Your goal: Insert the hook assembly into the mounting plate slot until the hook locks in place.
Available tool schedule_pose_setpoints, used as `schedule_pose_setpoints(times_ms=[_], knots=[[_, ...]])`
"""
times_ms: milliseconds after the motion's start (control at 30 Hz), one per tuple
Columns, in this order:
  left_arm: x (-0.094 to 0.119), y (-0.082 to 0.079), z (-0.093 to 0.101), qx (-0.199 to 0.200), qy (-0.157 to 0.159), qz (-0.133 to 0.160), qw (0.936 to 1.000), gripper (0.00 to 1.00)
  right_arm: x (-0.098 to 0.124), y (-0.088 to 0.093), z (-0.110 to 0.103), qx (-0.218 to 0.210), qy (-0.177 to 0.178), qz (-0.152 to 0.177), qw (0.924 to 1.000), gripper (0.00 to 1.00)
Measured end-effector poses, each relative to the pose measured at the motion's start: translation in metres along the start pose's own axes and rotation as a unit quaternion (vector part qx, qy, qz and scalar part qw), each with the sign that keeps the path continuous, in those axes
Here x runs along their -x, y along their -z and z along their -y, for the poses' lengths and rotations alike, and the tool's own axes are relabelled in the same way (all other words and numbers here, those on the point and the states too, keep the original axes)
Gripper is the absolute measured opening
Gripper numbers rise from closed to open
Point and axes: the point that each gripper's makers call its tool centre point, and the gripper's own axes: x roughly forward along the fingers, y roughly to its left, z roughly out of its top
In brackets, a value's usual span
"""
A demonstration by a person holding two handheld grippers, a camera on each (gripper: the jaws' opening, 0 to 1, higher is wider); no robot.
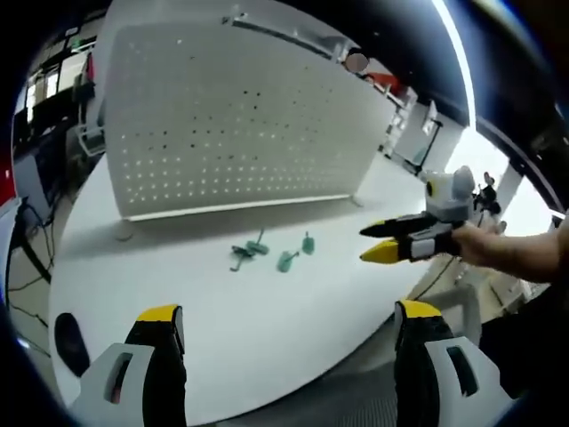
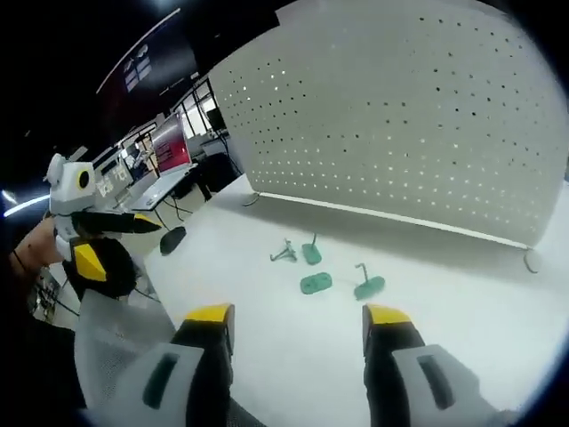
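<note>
1. the left gripper (image 1: 289, 325) has its yellow-tipped jaws spread wide and empty; the right gripper (image 2: 298, 322) is likewise wide with nothing between.
2. the small green plastic hook pieces (image 1: 271, 252) lie loose on the white tabletop (image 1: 222, 329), at about twelve o'clock of both jaw pairs, near the foot of the upright white perforated pegboard panel (image 1: 231, 116).
3. risk: the pieces are small and flat; a poor pinch could skid them away.
4. risk: a tilted hook could jam in a slot without locking.
</note>
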Motion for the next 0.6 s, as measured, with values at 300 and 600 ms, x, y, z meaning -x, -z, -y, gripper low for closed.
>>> schedule_pose_setpoints(times_ms=[300,600], knots=[[-0.001,-0.001,-0.001,0.035,0.009,0.004,0.9993,1.0,-0.036,0.012,-0.013,0.06,-0.041,-0.044,0.9964,0.48],[0.003,0.005,-0.002,0.037,0.008,-0.009,0.9992,1.0,-0.068,0.018,-0.003,0.11,-0.047,-0.062,0.9909,0.37]])
